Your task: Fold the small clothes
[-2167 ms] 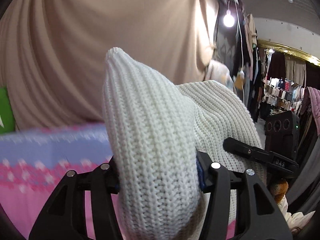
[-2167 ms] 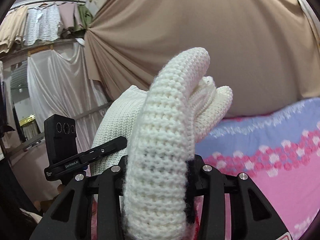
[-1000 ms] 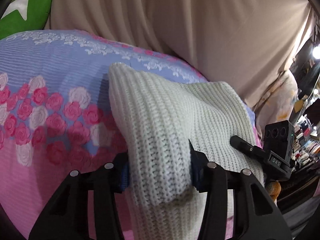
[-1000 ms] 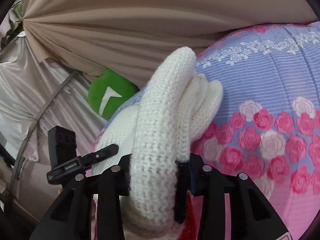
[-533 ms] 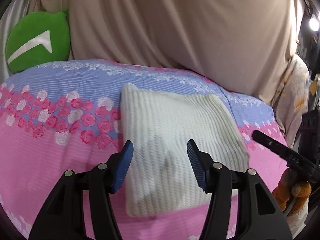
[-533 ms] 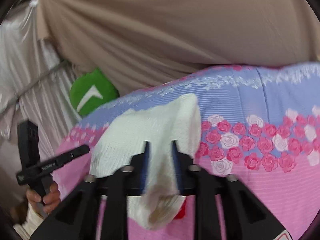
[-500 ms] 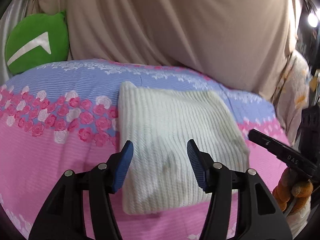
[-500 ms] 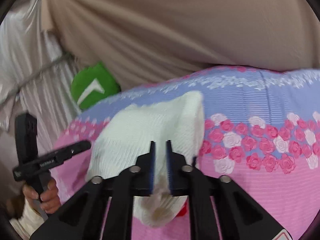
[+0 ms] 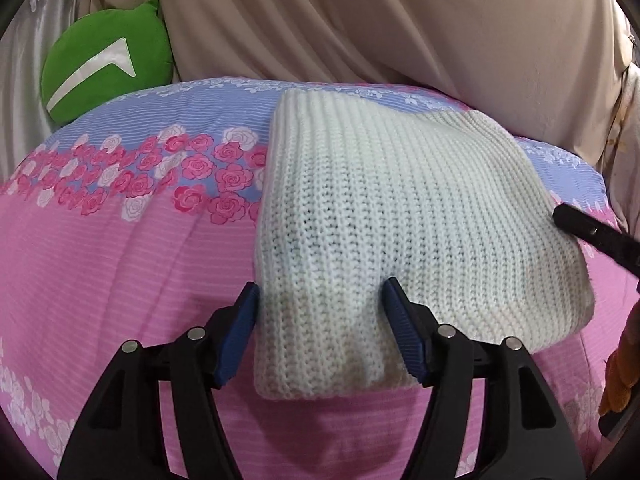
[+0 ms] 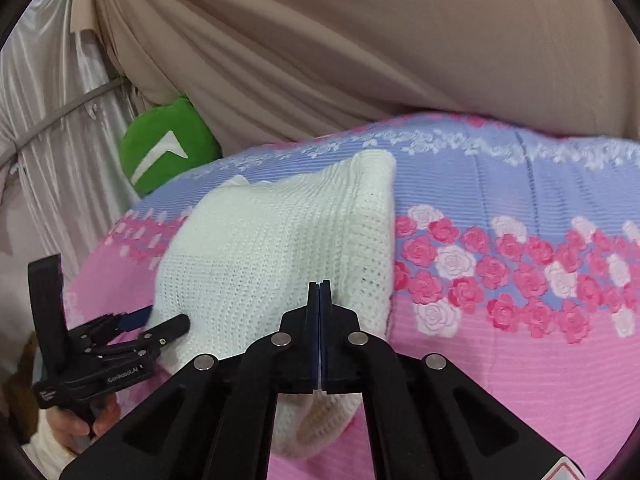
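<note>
Item 1. Green round plush cushion with a white chevron (image 9: 106, 60), upper left of the left wrist view, lying at the far edge of the bed against the beige draped curtain (image 9: 380, 20).

Item 2. Pink and lilac quilted bedspread with a rose band (image 9: 120, 248): bare surface fills the left half of the left wrist view and the right half of the right wrist view (image 10: 520, 320).

Item 3. Cream ribbed knit garment, folded into a rough rectangle (image 9: 384, 216), centre of frame, flat on the bedspread. Long axis runs from lower frame up toward the curtain; ribs follow it. Half a second ago it lay the same way.

Item 4. Left gripper (image 9: 320, 332): blue-padded fingers (image 9: 238, 334) spread apart, straddling the near left corner of the garment; unchanged from half a second ago.

Item 5. Right gripper (image 10: 319, 312): fingers pressed together, nothing between them, above the garment's near edge (image 10: 280, 248); 1.0 s ago they clamped the knit.
</note>
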Motion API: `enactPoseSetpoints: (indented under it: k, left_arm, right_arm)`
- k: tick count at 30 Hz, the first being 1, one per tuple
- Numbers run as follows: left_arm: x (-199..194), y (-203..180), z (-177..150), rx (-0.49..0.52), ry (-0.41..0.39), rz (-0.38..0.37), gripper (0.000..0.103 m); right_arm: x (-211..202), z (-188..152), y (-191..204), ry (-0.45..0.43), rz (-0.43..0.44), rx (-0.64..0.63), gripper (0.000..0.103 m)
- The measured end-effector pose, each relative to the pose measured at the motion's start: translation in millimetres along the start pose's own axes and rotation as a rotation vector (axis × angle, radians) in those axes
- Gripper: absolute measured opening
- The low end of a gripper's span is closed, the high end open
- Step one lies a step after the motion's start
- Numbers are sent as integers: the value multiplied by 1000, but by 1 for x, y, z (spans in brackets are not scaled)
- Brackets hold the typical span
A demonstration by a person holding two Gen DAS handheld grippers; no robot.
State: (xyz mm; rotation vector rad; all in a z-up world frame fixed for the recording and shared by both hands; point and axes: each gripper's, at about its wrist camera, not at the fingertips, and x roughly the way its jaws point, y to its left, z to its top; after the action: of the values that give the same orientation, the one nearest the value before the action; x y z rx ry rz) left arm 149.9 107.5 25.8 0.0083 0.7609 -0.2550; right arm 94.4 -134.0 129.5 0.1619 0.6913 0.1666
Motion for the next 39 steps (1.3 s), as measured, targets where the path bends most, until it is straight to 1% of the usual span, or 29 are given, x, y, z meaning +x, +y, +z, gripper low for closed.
enactPoseSetpoints:
  k: [1,3,4,6,7,8,9,10,11,12,13,14,15,16,17,20,25,33,35,39]
  left_arm:
    - [-1,-1,-1,5,-7,8,62]
    - [-2,-5,-4,14,-25,28,62]
    - [-3,-7,-6,19,-37,43,62]
    - [-9,-11,-11,34,-56,72,62]
    - [-12,-13,-14,38,-70,88,63]
    - [-15,-15,-17,40,-88,109,69]
    - [-18,-17,-20,38,-101,128,78]
    - [-22,-19,-23,31,-113,135,84]
    - [-25,-20,-25,24,-123,135,94]
    - [-28,-22,-27,22,-134,133,95]
    - [-31,-24,-29,23,-146,130,95]
    - [-34,-26,-31,25,-156,130,96]
    - [-35,-29,-33,28,-159,133,97]
    - [-36,-31,-35,30,-159,137,97]
    - [-37,-34,-37,31,-158,140,98]
    - [-39,-40,-40,38,-154,158,98]
    - [-46,-51,-47,59,-169,188,98]
    - [-46,-67,-55,83,-136,210,98]
    - [-46,-70,-57,88,-138,229,98]
    - [-46,-69,-57,75,-131,239,98]
  right_arm:
    - [10,-5,-4,23,-21,-3,0]
    - [13,-10,-9,1,-7,13,0]
    - [7,-8,-9,1,-9,21,0]
    - [-14,-8,-5,-54,-22,29,0]
    - [-21,-11,-4,-74,-32,28,2]
    - [-30,-18,-1,-99,-54,27,5]
    - [-35,-25,2,-110,-71,23,7]
    - [-38,-32,4,-112,-85,18,12]
    - [-41,-42,6,-109,-98,17,17]
    - [-41,-52,6,-100,-108,29,20]
    - [-41,-58,5,-90,-114,43,28]
    - [-41,-68,1,-78,-125,69,38]
    - [-42,-77,-2,-73,-150,100,44]
    - [-44,-82,-4,-75,-178,124,57]
    - [-48,-85,-6,-84,-210,153,68]
    - [-59,-90,-6,-136,-228,177,80]
    - [-57,-93,5,-123,-230,131,82]
    - [-59,-97,27,-133,-244,56,85]
    - [-58,-97,30,-131,-252,50,85]
    - [-56,-97,31,-120,-250,49,85]
